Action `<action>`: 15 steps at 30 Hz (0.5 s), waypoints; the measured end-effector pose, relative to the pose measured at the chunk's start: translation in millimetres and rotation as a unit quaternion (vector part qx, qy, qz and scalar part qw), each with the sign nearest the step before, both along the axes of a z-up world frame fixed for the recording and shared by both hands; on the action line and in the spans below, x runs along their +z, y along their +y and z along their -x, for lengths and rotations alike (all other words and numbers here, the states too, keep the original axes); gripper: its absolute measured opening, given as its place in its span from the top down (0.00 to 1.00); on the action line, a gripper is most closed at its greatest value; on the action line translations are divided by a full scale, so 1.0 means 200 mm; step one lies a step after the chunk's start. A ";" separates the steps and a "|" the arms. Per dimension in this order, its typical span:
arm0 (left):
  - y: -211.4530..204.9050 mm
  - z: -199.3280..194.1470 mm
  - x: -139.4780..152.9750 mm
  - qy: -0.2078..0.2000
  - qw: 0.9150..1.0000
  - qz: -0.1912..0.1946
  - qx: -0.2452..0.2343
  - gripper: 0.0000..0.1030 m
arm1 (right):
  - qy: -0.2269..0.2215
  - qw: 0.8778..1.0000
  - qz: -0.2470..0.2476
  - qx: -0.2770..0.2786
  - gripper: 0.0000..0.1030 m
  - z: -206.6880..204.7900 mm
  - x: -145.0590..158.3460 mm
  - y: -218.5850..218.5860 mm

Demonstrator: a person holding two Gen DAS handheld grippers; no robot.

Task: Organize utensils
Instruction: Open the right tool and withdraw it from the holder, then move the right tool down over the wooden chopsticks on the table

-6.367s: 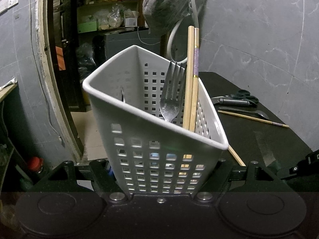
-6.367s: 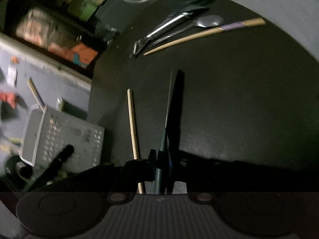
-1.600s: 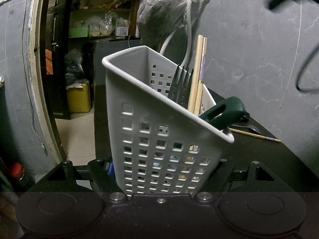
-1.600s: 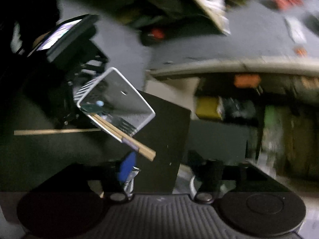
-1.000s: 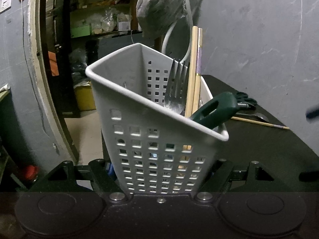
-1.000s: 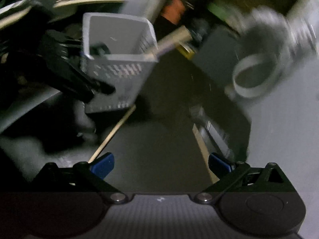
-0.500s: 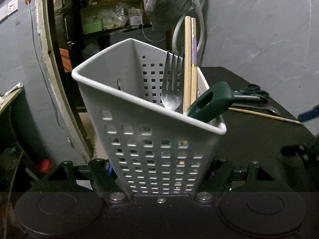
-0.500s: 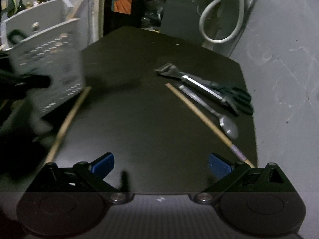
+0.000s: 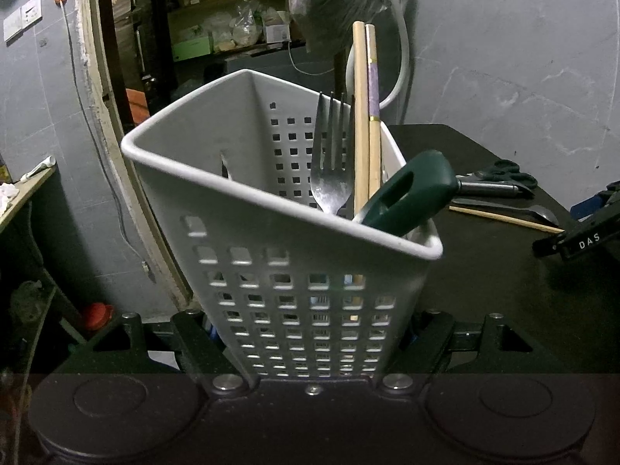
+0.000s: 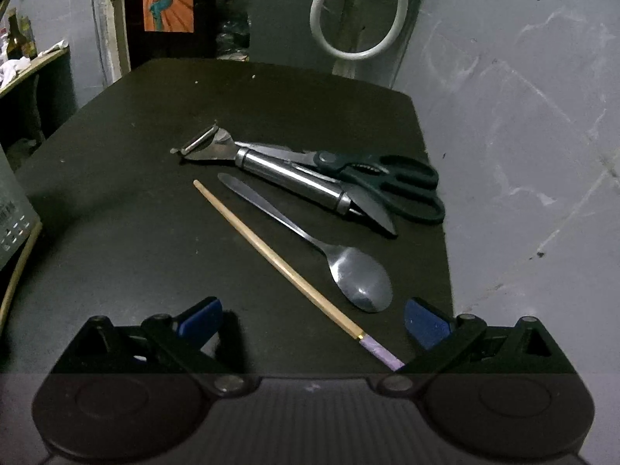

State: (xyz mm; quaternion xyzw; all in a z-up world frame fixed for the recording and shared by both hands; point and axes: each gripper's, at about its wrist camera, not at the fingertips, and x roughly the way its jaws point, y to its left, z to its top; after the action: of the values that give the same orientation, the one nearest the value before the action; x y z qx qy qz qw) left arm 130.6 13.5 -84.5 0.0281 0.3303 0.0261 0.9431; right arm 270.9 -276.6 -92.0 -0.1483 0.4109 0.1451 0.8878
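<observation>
1. Left gripper: clamped on the base of a white perforated caddy, held tilted over the near edge of the black table.
2. In the caddy: fork tines up, pair of wooden chopsticks upright just beside it, dark green handle leaning out over the right rim. Blade end hidden inside; tool type not discernible.
3. Right gripper: jaws spread wide, nothing between the blue pads, low over the table.
4. Single chopstick lying diagonally on the table, purple-banded end near the right pad, tip pointing away.
5. Spoon just right of that chopstick, bowl nearest the gripper.
6. Beyond the spoon: steel-handled peeler and dark-handled scissors, touching or overlapping, close to the grey wall.
7. Another chopstick at far left edge, beside the caddy corner.
8. White hose loop hanging behind the table's far end.
</observation>
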 end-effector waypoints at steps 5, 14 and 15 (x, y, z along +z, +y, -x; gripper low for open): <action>0.01 0.00 0.00 0.002 1.000 -0.001 -0.004 0.23 | 0.017 1.000 -0.020 0.001 0.01 -0.02 -0.03 -0.02; 0.04 -0.02 -0.02 0.004 1.000 0.008 -0.012 0.24 | 0.025 0.998 -0.060 0.004 0.32 0.06 -0.01 -0.02; 0.04 -0.02 -0.02 0.003 1.000 0.009 -0.014 0.24 | 0.028 0.998 -0.064 0.005 0.40 0.06 0.00 -0.02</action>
State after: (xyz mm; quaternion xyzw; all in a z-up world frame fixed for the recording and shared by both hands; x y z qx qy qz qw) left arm 133.8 22.0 -87.8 0.0245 0.3328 0.0100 0.9426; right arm 258.1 -280.0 -92.8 -0.0892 0.4245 0.1792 0.8830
